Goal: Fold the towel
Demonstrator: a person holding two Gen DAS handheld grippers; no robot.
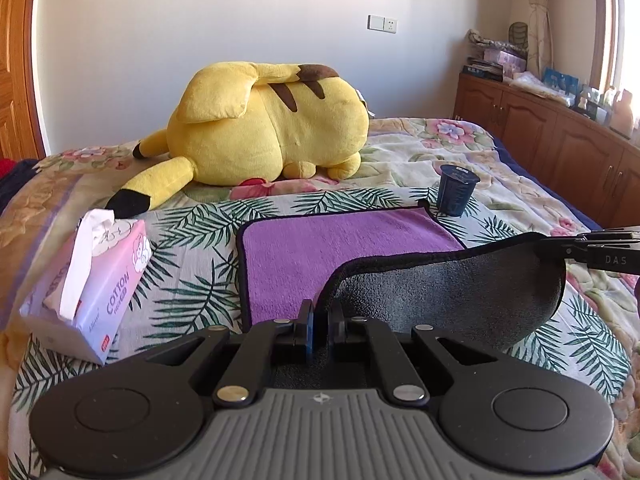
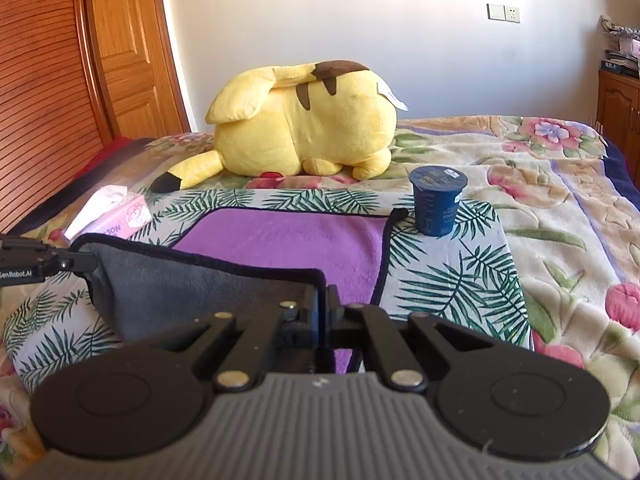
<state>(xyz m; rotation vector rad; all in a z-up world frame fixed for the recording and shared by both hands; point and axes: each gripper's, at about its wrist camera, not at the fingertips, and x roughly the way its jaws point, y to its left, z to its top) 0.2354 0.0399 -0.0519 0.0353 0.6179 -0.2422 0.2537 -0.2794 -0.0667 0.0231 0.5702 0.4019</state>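
Both pinched shut on near corners of towel (image 1: 344, 240): left gripper (image 1: 320, 322), right gripper (image 2: 325, 312). Grey underside lifted between them, purple rest flat on bed (image 2: 540, 208), far edge straight ahead, toward cup (image 2: 438, 200).

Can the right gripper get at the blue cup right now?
Probably not: the right gripper is shut on the towel. The cup stands unobstructed ahead, to its right.

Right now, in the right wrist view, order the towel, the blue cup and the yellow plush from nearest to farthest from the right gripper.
1. Towel: clamped in the right gripper.
2. Blue cup: ahead, to the right, beyond the towel's far corner.
3. Yellow plush: farthest, at the back of the bed.
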